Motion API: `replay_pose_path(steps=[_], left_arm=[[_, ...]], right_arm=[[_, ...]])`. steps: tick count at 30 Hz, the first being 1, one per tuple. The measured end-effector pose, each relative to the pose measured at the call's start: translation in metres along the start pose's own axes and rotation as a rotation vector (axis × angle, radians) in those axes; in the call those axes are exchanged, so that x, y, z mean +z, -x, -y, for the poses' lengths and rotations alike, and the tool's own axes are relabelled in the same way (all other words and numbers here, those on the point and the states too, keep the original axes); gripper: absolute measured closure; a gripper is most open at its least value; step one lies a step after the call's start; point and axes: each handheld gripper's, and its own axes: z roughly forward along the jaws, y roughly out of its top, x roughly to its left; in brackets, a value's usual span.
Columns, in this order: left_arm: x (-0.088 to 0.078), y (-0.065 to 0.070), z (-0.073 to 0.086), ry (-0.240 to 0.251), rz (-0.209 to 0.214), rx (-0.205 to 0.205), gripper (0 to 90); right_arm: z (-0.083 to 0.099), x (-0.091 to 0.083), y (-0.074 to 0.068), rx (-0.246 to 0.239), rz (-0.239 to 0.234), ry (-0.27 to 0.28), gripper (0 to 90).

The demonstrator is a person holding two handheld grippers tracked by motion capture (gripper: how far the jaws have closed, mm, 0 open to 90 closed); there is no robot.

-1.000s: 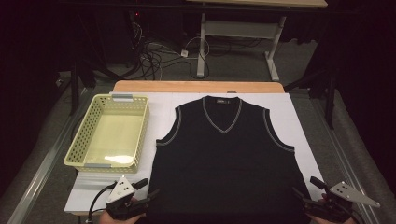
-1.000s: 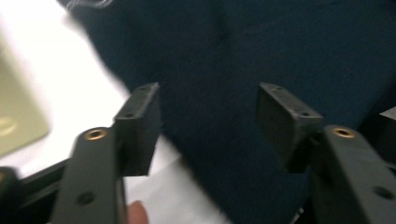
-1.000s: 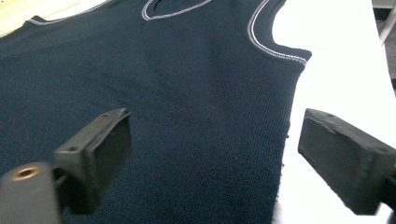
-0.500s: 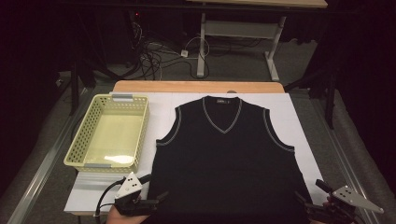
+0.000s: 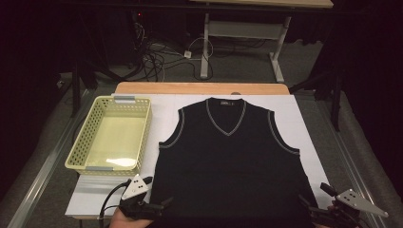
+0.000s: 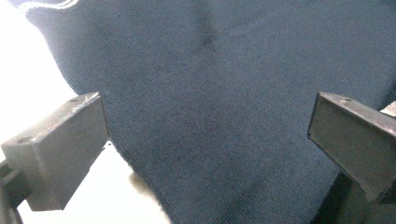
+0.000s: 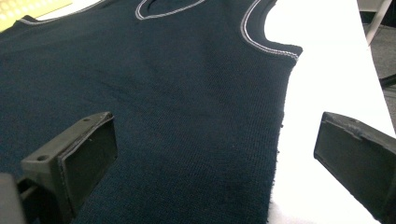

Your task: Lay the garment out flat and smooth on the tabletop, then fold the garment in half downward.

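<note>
The near hem of the dark sleeveless sweater [image 5: 230, 166] runs off the bottom edge of the high view, so how its lower corners lie can't be made out from up there. The person's hands are cut off there too, just a sliver of one under the left gripper [image 5: 161, 205]. The right gripper [image 5: 309, 209] is dark against the dark knit, and its jaw tips are hard to pick out from above.

Over to the left gripper view: the left gripper [image 6: 205, 135] has its jaws spread wide, having just been opening, and nothing is pinched between them. The knit lies beneath and ahead of the gap, with the sweater's side edge running down toward the left-hand jaw and bright white table cover [image 6: 28, 79] beyond it. The low right corner of that view is murky.

In the right gripper view, the right gripper [image 7: 215, 154] is wide apart as well, pads clear of the cloth. The sweater's side edge lies between the jaws, nearer the right-hand one, with white cover under that jaw. Farther ahead are the armhole trim and the V-neck [image 7: 168, 7], the neck cut off at the top.

Around them: the yellow mesh basket [image 5: 142, 137] sits ahead of the left gripper and off to its outer side, just beside the sweater. A strip of wooden table edge [image 5: 202, 88] shows beyond the collar. Past that, cables [image 5: 157, 59] and a desk frame [image 5: 242, 33] sit in deep shadow.
</note>
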Motion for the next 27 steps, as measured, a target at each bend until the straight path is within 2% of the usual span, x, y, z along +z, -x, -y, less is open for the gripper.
replay_pose_path(steps=[6,16,18,23,27], left_arm=[[0.000,0.002,-0.001,0.013,-0.001,0.013,0.0],[0.003,0.004,-0.008,0.024,0.005,0.010,0.0],[0.004,0.006,-0.014,0.025,0.014,0.005,0.0],[0.013,0.013,-0.035,0.000,0.014,0.058,0.0],[0.019,0.015,-0.052,0.026,0.034,0.051,0.0]], right_arm=[[0.001,0.001,-0.001,-0.005,-0.003,0.000,0.1],[0.002,0.004,-0.004,-0.013,-0.002,-0.007,0.1],[0.001,0.004,-0.005,-0.013,0.000,-0.007,0.1],[-0.004,0.006,-0.006,-0.019,-0.001,0.000,0.0],[-0.010,0.011,-0.007,-0.025,0.002,0.012,0.0]])
